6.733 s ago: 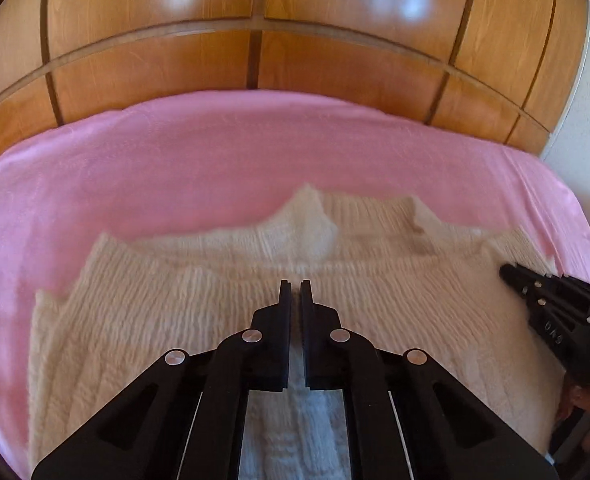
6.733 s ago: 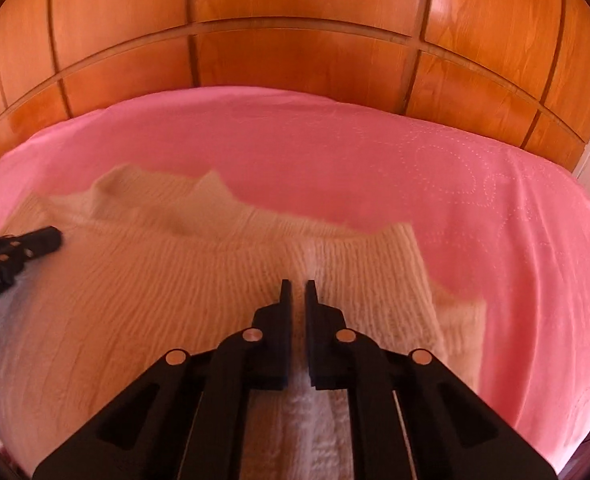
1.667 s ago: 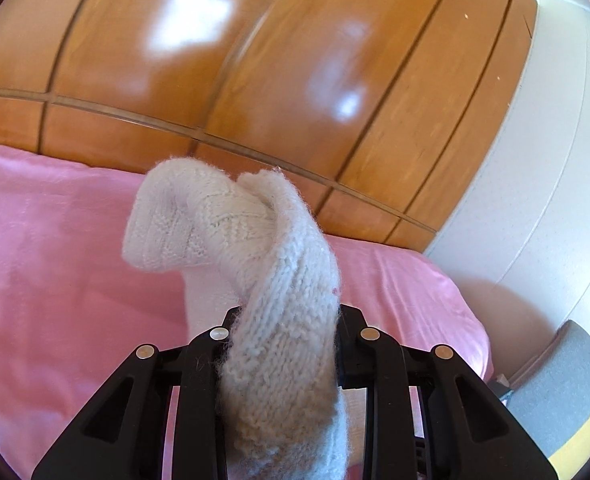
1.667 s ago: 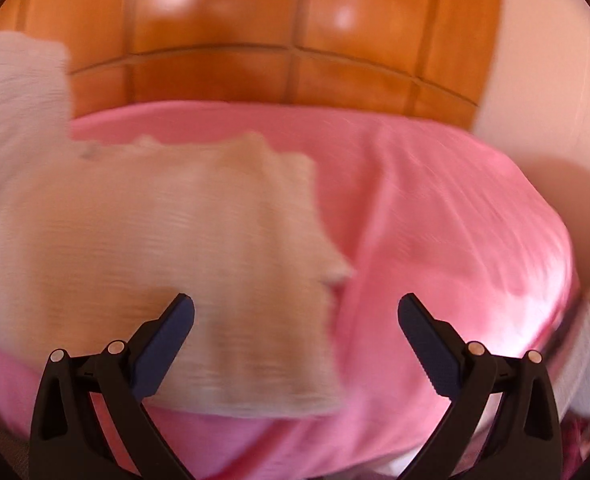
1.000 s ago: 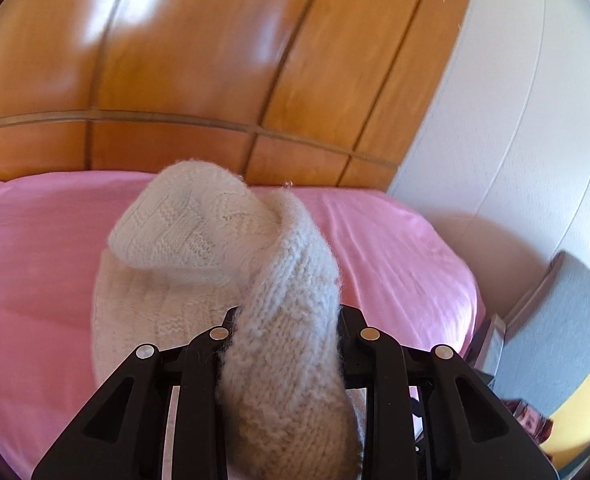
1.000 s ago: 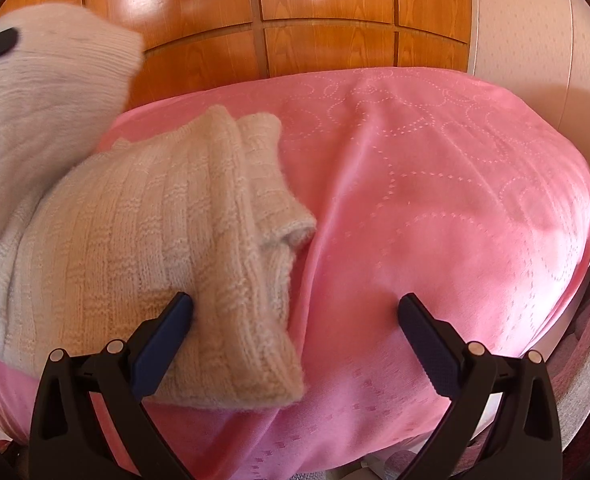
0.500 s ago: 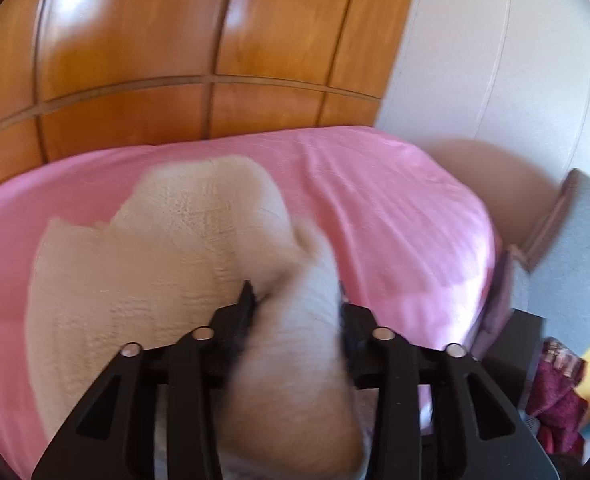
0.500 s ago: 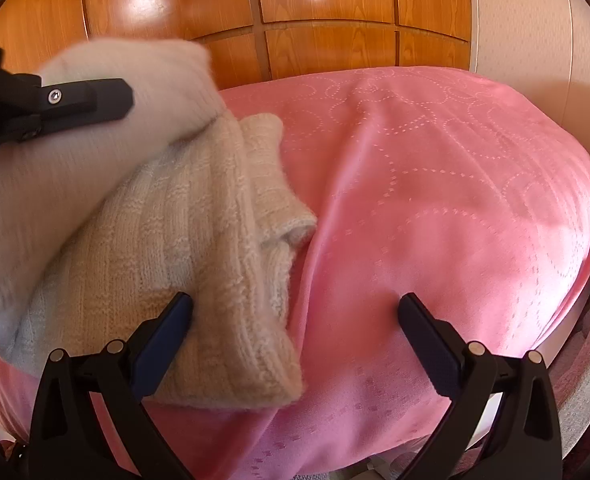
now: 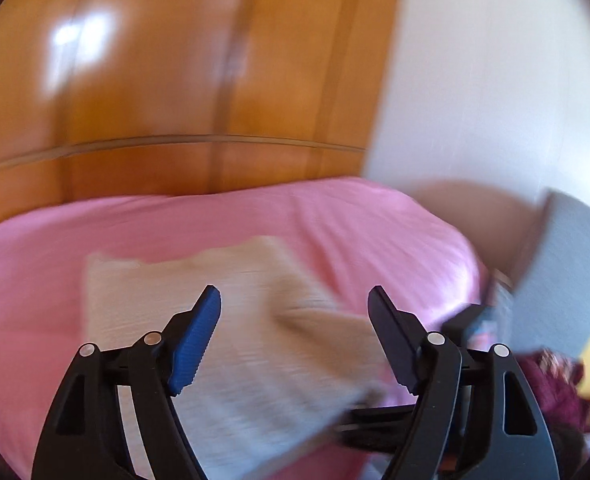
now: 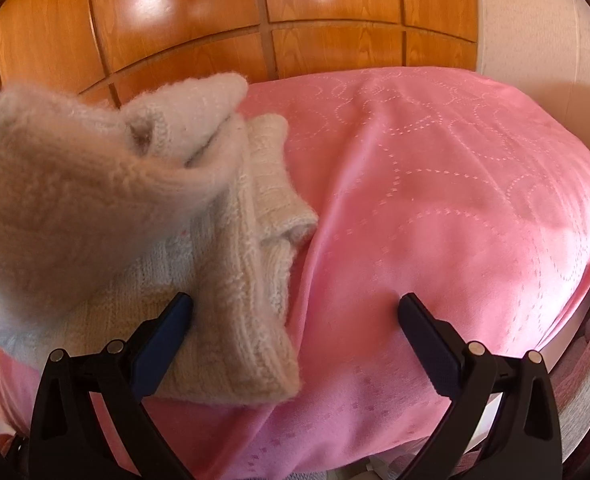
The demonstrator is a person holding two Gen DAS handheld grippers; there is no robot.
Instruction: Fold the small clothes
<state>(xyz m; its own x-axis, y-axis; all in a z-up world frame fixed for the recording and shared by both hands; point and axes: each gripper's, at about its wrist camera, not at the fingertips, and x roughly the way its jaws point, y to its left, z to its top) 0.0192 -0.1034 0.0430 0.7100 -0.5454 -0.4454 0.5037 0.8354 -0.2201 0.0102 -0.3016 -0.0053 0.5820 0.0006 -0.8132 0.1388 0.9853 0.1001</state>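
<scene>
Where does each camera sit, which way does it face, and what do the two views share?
Left wrist: rides the open left gripper, facing the cream sweater on the pink bedspread; only its fingers show.
Right wrist: rides the open right gripper, facing the bedspread; only its fingers show.
Shared: sweater, bedspread, wooden panelling.

Black hand-held gripper [image 9: 294, 340] frames, blue ridged pads [image 9: 195, 340], silver rivets.

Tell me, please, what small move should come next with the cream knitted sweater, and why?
Probably lower the open right gripper onto the bunched fold of the cream knitted sweater and press it flat. Both grippers stand open and hold nothing, the left gripper above the sweater, and the top layer sits humped and loose on the pink bedspread rather than lying flat.
</scene>
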